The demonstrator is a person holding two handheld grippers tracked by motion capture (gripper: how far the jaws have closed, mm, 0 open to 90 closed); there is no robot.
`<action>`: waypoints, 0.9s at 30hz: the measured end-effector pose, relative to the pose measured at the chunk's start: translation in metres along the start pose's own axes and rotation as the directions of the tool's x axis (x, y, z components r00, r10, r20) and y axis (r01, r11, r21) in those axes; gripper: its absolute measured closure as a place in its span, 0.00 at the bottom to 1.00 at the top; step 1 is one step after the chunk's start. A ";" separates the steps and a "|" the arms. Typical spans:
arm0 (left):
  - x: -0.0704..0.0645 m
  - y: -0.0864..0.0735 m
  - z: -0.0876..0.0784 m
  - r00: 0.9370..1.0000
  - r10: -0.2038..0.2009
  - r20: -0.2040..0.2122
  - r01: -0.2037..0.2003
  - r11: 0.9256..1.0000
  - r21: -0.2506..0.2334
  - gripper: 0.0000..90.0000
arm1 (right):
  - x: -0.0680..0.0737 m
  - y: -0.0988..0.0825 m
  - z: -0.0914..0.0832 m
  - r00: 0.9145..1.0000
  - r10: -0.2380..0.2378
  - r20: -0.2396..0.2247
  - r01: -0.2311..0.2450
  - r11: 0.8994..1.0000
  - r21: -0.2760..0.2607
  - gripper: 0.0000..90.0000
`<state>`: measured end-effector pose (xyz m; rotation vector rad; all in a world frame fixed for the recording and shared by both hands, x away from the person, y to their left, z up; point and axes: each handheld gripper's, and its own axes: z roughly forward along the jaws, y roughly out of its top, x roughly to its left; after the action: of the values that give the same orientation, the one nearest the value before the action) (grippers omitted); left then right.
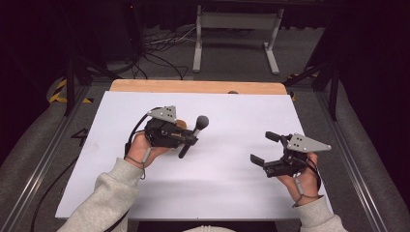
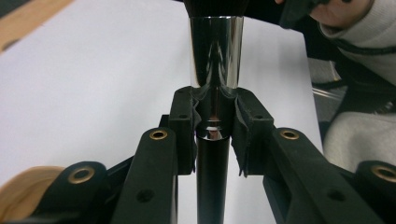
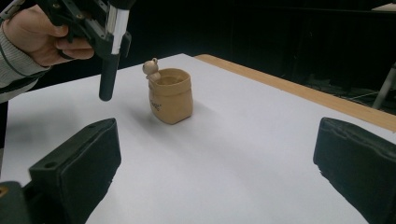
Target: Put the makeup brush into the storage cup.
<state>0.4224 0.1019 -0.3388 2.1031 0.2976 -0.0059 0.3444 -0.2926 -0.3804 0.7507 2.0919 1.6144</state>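
A makeup brush with a black handle, a chrome ferrule and a dark round head is held above the white table. My left gripper is shut on it where the handle meets the ferrule. In the right gripper view the brush hangs handle-down from the left gripper, just left of a small tan pouch-shaped pot with a little round-headed figure on its rim. From above, the pot peeks out behind the left gripper. My right gripper is open and holds nothing, low at the table's right.
A white sheet covers the table, with a wooden edge along the far side. Beyond it stand a grey metal frame and floor cables. Grey sleeves enter from the bottom.
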 end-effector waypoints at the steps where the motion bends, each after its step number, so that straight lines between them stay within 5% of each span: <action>1: 0.001 0.000 -0.001 1.000 0.002 -0.009 -0.002 1.000 -0.004 0.80 | 0.000 -0.001 0.000 1.000 0.003 0.001 -0.003 1.000 0.000 0.01; 5: 0.003 0.001 -0.004 0.997 -0.020 -0.073 0.018 0.999 -0.030 0.80 | -0.001 -0.005 -0.001 1.000 0.009 0.003 -0.009 1.000 0.004 0.01; 8: 0.004 0.001 -0.005 0.996 -0.032 -0.084 0.028 0.998 -0.056 0.80 | -0.002 -0.007 -0.001 1.000 0.011 0.009 -0.011 1.000 0.002 0.01; 17: 0.013 -0.005 -0.016 0.985 -0.063 -0.161 0.035 0.984 -0.174 0.80 | -0.003 -0.017 0.000 1.000 0.025 0.014 -0.025 1.000 -0.006 0.01; 27: 0.022 -0.013 -0.019 0.965 -0.091 -0.247 0.027 0.967 -0.253 0.80 | -0.003 -0.020 0.001 1.000 0.030 0.007 -0.030 1.000 -0.009 0.01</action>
<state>0.4385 0.1283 -0.3423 1.8446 0.4917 0.2583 0.3436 -0.2976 -0.3995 0.7876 2.0765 1.6333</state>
